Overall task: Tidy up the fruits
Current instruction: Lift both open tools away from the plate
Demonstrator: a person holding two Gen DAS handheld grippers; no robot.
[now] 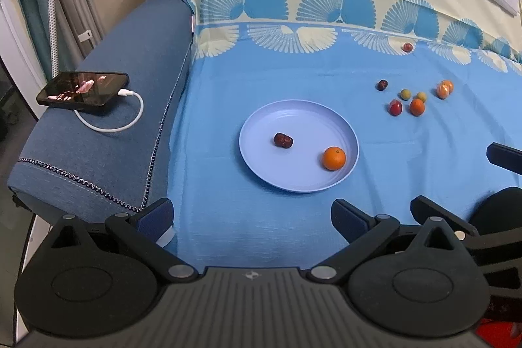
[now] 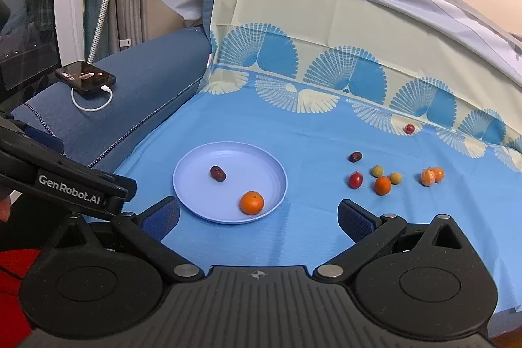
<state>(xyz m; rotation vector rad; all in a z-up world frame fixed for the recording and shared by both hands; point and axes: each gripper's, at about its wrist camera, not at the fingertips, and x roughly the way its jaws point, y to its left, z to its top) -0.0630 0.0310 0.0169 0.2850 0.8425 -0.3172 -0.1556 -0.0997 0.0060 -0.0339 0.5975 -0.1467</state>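
Fruit lay in two lots on the blue sheet (image 2: 293, 237). On the lilac plate (image 1: 261, 132): one orange (image 1: 334, 158) near the front-right rim, one dark wrinkled date (image 1: 283, 140) left of centre, the two well apart. Loose on the sheet to the right of the plate: a second date (image 2: 355, 157), a red fruit (image 2: 355, 179), two small green ones (image 2: 377, 171), another orange (image 2: 382, 185), a wrapped orange pair (image 2: 431, 175); one small red fruit (image 2: 409, 128) sat alone, farther back by the fan-pattern border.

Left gripper (image 1: 253, 219): jaws spread wide, holding nothing, touching nothing, hovering over the sheet just short of the plate's near edge. Right gripper (image 2: 259, 219): same, wide apart and empty, just beside the left one.

Bare sheet ran between plate and loose group. Left, a denim armrest (image 1: 137, 87) carried a phone (image 1: 83, 88) on its white cable (image 1: 114, 123).
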